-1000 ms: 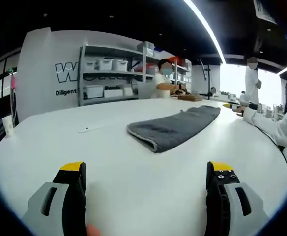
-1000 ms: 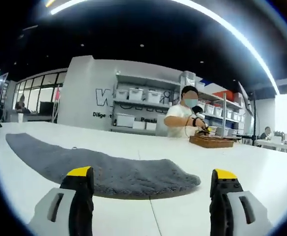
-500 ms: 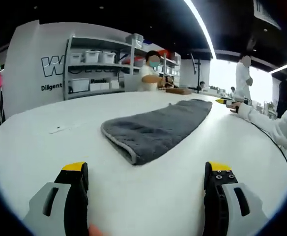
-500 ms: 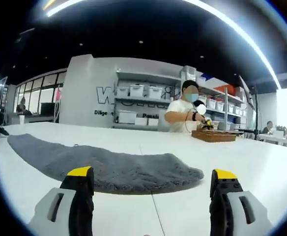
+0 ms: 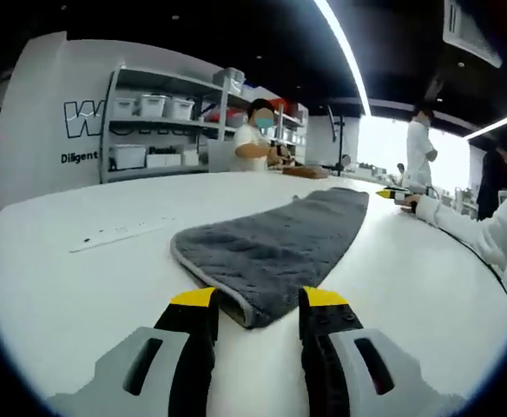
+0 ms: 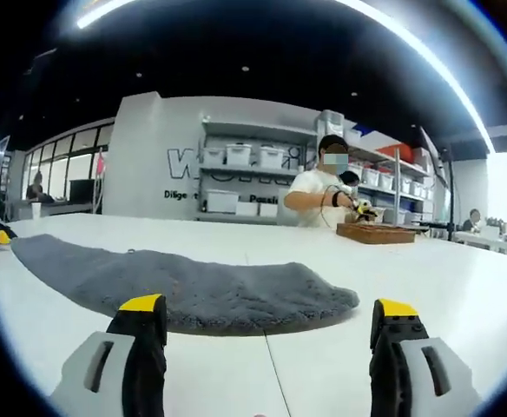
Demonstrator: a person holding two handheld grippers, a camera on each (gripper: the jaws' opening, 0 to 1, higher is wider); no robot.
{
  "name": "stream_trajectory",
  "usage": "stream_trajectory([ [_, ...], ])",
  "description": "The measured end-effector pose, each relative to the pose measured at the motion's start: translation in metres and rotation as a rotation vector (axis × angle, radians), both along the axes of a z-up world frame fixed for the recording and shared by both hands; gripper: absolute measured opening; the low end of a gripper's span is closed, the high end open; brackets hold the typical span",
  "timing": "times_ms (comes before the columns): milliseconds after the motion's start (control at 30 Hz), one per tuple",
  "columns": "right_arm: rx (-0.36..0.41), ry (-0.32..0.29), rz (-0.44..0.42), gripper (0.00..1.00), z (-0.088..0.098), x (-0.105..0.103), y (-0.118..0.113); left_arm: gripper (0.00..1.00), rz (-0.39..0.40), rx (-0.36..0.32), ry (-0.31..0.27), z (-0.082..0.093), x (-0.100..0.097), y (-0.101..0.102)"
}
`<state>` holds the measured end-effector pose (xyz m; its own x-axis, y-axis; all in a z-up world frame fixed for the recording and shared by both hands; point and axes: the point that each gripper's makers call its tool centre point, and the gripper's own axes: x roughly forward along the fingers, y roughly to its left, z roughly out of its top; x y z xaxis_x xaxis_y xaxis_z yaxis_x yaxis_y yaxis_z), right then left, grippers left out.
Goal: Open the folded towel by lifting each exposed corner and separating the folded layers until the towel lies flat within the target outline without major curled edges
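Folded grey towel [image 5: 275,248] lies on a white table [image 5: 80,278], long strip running away from the left gripper [image 5: 258,300] toward the far right. In left gripper view the 2 yellow-tipped jaws are narrowed to a small gap, w/ the towel's near corner showing right at/just beyond that gap; can't tell if tips actually touch or pinch the cloth. A light piped edge runs round the near end of the towel. Thin white strip [image 5: 119,234] lies on the table left of the towel, apart from it. In right gripper view the right gripper [image 6: 266,304] has jaws wide apart, nothing between them, sitting just short of the towel's [image 6: 193,287] rounded end; table [image 6: 427,287] bare to the right. Bkgd: a seated person [image 6: 323,195] in white top working over a wooden tray [image 6: 377,232], shelves w/ white bins [image 6: 240,155], wall lettering. A white sleeve [image 5: 475,234] reaches in at the right of left gripper view.
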<state>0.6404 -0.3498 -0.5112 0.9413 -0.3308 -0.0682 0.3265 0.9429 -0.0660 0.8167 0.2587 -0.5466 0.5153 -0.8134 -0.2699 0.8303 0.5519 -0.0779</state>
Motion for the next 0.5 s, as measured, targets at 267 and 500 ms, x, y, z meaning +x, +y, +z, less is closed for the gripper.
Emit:
stream_trajectory([
  [267,0.005,0.0,0.001,0.97,-0.0011,-0.0004,0.0002,0.05,-0.032,0.017,0.013,-0.0032,-0.005,-0.0002],
  [500,-0.013,-0.012,0.034,0.96,0.0018,0.0029,0.0081,0.01,-0.008,0.023,0.043,-0.0054,0.0009,0.008],
])
